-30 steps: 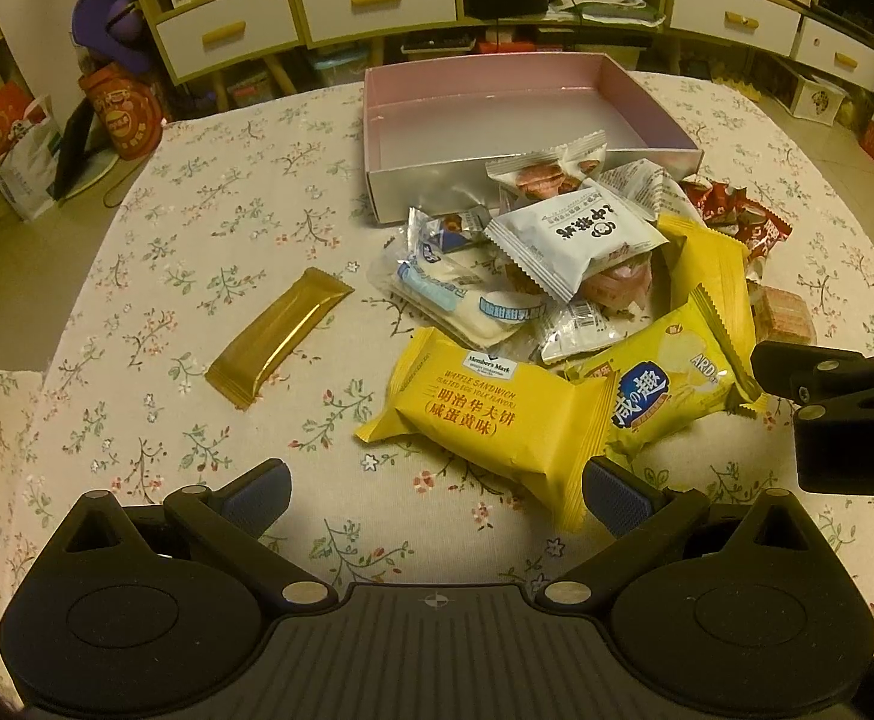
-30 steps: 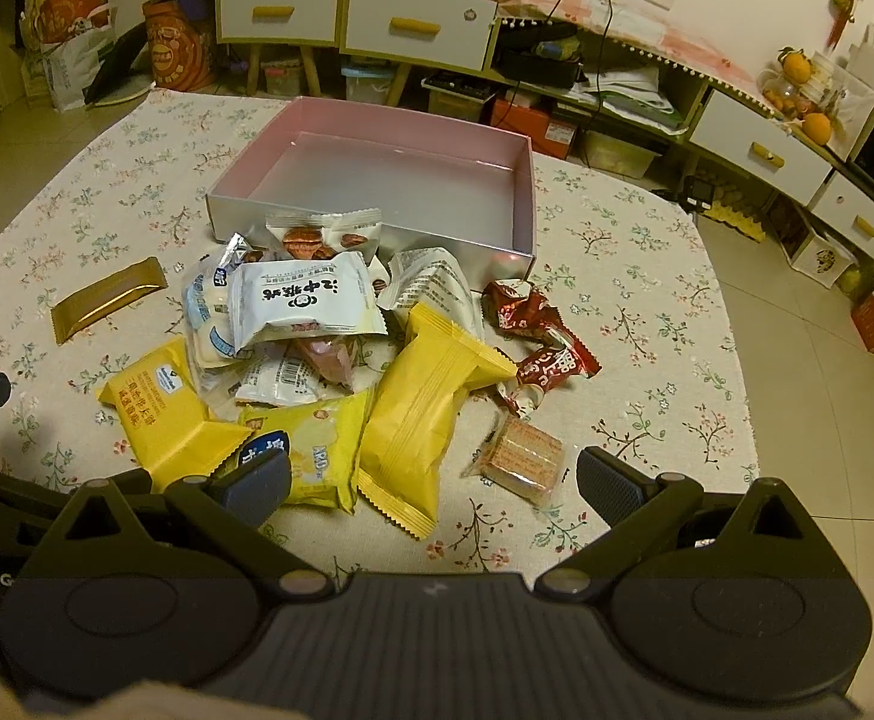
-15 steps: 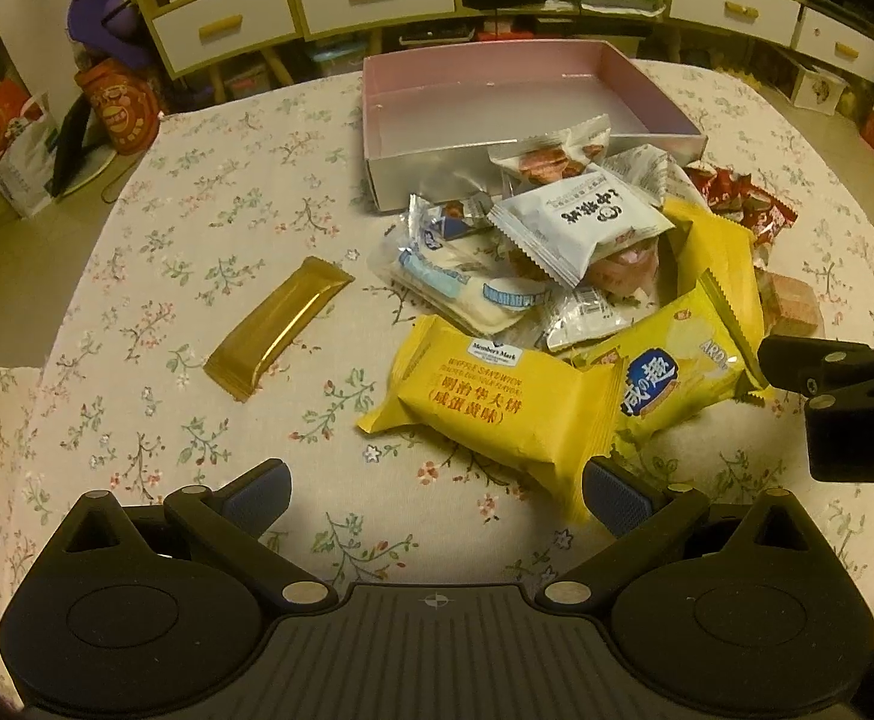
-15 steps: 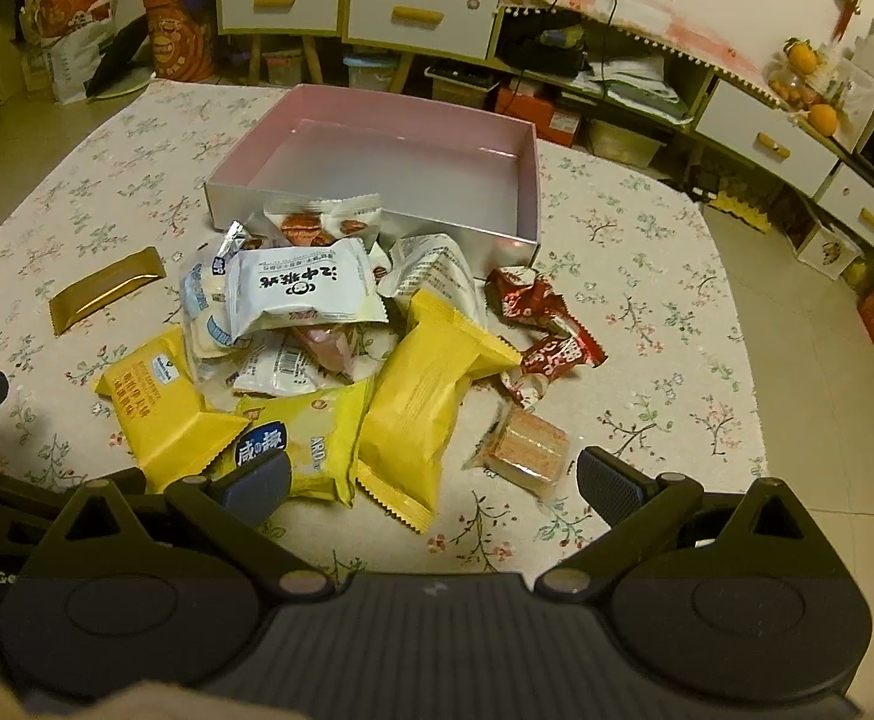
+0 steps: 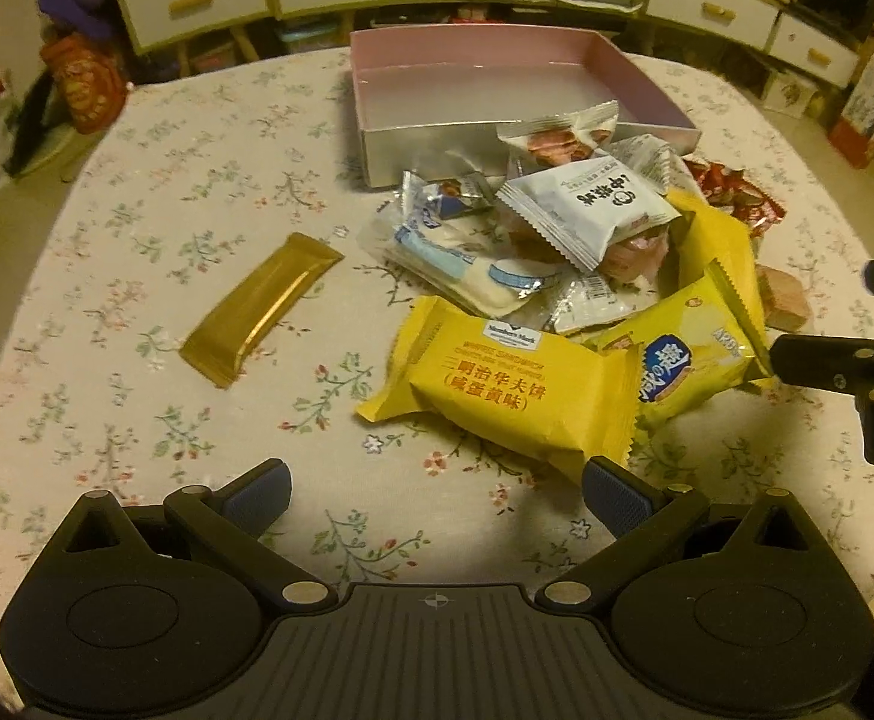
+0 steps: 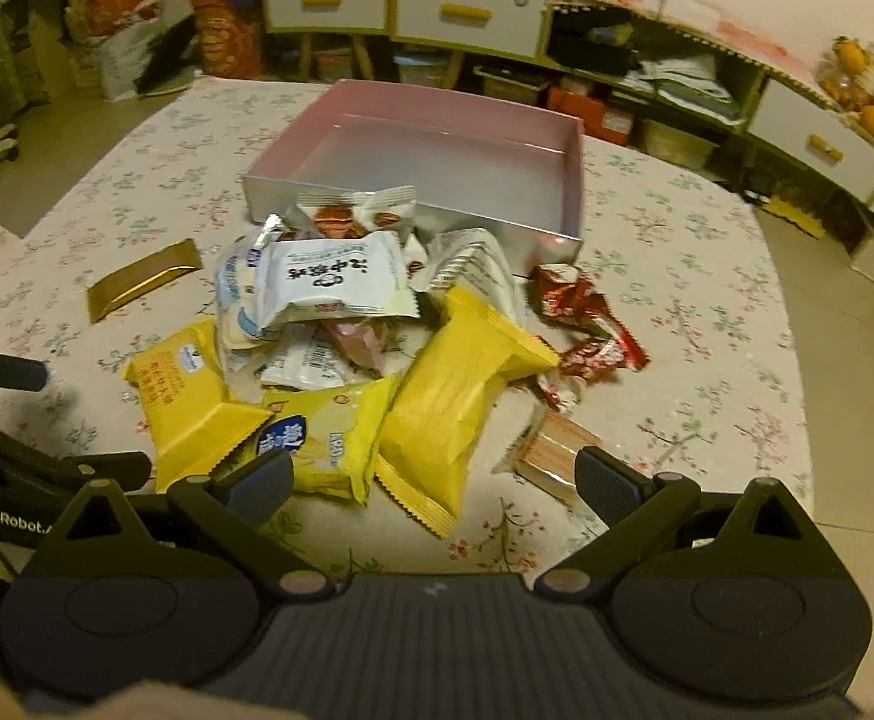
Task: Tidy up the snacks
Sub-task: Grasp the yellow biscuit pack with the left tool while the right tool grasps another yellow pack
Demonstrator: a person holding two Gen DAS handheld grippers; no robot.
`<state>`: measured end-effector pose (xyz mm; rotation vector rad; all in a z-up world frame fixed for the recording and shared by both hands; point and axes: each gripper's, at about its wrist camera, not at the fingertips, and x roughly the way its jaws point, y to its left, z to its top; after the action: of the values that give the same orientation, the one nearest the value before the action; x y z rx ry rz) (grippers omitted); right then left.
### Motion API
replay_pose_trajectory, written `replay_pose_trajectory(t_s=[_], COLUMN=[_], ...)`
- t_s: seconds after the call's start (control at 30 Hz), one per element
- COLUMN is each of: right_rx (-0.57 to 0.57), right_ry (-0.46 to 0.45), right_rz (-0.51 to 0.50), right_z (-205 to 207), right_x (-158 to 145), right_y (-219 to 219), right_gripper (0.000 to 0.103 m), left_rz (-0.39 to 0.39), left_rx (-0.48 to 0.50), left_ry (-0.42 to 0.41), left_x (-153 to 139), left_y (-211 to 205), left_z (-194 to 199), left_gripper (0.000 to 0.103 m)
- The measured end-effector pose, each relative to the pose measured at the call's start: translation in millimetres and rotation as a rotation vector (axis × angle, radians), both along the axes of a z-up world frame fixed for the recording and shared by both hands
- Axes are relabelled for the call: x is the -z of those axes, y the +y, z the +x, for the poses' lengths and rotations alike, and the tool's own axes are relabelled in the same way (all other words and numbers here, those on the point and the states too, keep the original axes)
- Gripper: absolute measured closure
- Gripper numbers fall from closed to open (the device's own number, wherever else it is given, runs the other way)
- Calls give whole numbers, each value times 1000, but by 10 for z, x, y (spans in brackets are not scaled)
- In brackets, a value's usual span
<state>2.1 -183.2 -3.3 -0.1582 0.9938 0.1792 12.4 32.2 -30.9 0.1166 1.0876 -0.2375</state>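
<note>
While spread wide and gripping nothing, left gripper point(image 5: 437, 495) above the table point(image 5: 107, 228), just short of a yellow wafer pack point(image 5: 515, 384). Right gripper point(image 6: 434, 477) likewise agape and empty, over a second yellow pack point(image 6: 455, 402) and a small biscuit point(image 6: 557, 450). Snack pile heaped against the near wall of a pink box point(image 6: 575, 180). Gold bar point(image 5: 260, 309) alone, well left of the heap.
</note>
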Motion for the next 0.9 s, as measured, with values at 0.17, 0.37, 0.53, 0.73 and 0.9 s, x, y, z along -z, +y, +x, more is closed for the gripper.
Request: replay_pose_trajectory(t_s=[0.17,0.37,0.53,0.73,0.9], right_rx=[-65,-157,-265,-332,-402], right_ry=[17,0,8,11,11], right_rz=[38,20,-13,-63,-96], right_z=[24,-7,-30,-18,33], right_x=[99,143,148,187,204], right_y=[-39,-30,73,187,306], right_gripper=[12,19,19,20,21], left_rz=[-25,-40,-7,-3,78], left_rx=[94,209,401,510,584], left_ry=[-24,-53,-119,-60,-40], left_x=[54,69,-1,106,223], left_y=[-6,24,4,0,-85], left_z=[16,119,195,260,218], left_gripper=[0,0,0,0,0])
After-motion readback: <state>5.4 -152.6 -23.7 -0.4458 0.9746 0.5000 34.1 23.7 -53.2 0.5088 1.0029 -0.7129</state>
